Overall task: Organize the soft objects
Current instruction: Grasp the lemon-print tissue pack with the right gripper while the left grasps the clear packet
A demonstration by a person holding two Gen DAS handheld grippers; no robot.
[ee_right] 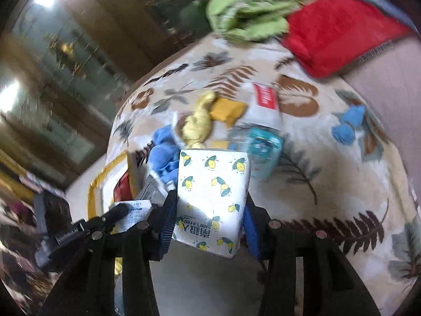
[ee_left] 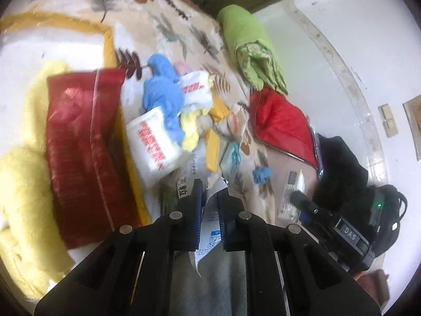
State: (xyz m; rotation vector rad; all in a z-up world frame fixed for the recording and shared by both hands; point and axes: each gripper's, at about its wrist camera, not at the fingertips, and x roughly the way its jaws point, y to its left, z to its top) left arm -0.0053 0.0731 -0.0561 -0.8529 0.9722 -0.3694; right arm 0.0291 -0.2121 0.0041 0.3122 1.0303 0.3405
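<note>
White lemon-print tissue pack (ee_right: 213, 200), red pillow (ee_right: 339, 34), leaf-patterned bedspread (ee_right: 329, 173)

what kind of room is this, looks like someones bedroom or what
Probably a bedroom or living room in a home, though it is hard to be sure. Soft things lie on a leaf-print cover, with a red cushion, a green folded blanket and a wall switch.

Bed cover (ee_right: 302, 163) was cream with a leaf print. White wall (ee_left: 355, 39) sat right; dark glass-fronted cabinet (ee_right: 60, 52) caught window glare.
</note>
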